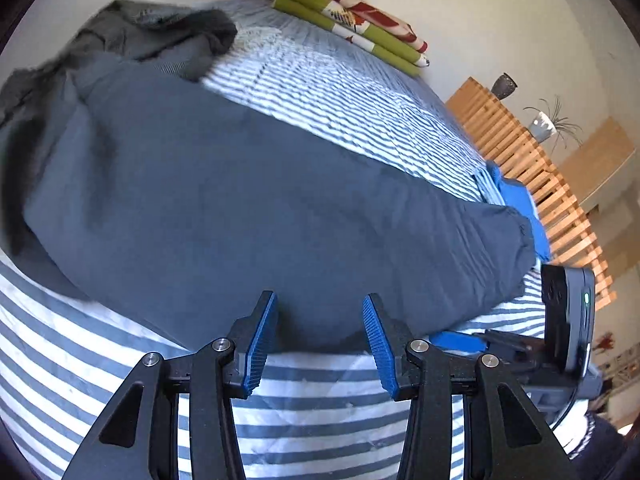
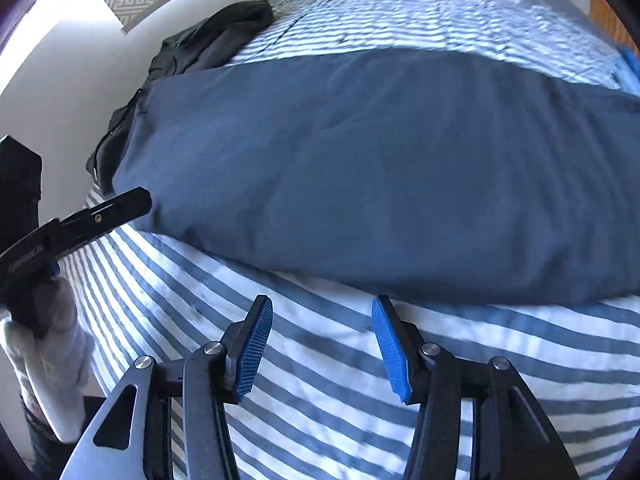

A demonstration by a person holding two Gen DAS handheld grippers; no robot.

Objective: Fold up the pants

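Note:
Slate-blue pants [image 1: 260, 200] lie flat across the striped bed, folded lengthwise into one long band. My left gripper [image 1: 320, 310] is open, its blue pads at the pants' near edge with the cloth edge between them but not pinched. In the right wrist view the same pants [image 2: 380, 168] stretch from left to right. My right gripper [image 2: 322, 308] is open over the striped duvet, just short of the pants' near edge, holding nothing. A gloved hand [image 2: 52, 340] holds the left tool at the far left.
A dark grey garment [image 1: 152, 36] is bunched at the pants' far left end. Folded green and red blankets [image 1: 352, 20] lie at the back of the striped duvet [image 1: 320, 408]. A wooden slatted headboard [image 1: 540, 176], a blue cloth [image 1: 520, 200] and a plant pot [image 1: 544, 124] are on the right.

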